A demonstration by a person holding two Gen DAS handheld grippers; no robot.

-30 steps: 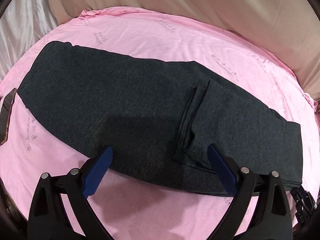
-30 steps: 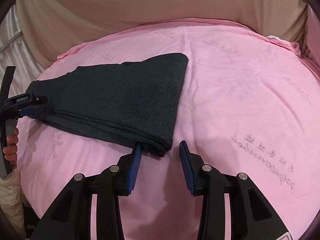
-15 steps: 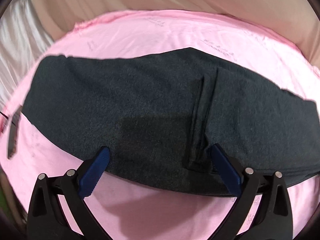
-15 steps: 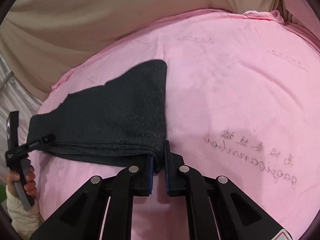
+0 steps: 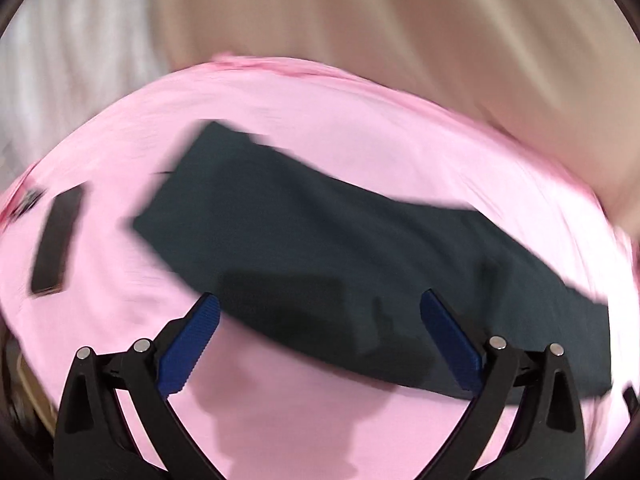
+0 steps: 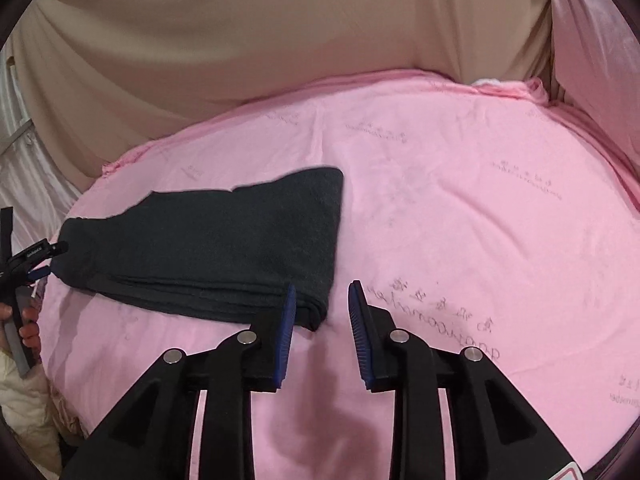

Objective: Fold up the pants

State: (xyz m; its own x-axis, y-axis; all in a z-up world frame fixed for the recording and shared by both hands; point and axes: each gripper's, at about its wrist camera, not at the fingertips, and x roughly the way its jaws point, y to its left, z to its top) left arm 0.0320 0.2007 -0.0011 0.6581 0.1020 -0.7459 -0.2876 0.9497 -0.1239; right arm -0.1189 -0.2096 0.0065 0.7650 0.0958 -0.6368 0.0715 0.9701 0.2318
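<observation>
The dark grey pants lie folded lengthwise into a long flat band on the pink sheet. My left gripper is wide open and empty, hovering above the band's near edge; this view is motion-blurred. In the right wrist view the pants lie to the left, with stacked layers at the near edge. My right gripper is open and empty, just beside the band's near right corner. The left gripper shows at the far left by the band's other end.
A dark flat rectangular object lies on the sheet to the left of the pants. Beige fabric rises behind the sheet. A pink pillow stands at the back right. Printed lettering marks the sheet.
My right gripper was shut at the pants' corner half a second ago and has now opened and drawn back. My left gripper has pulled back and swung right, staying open.
</observation>
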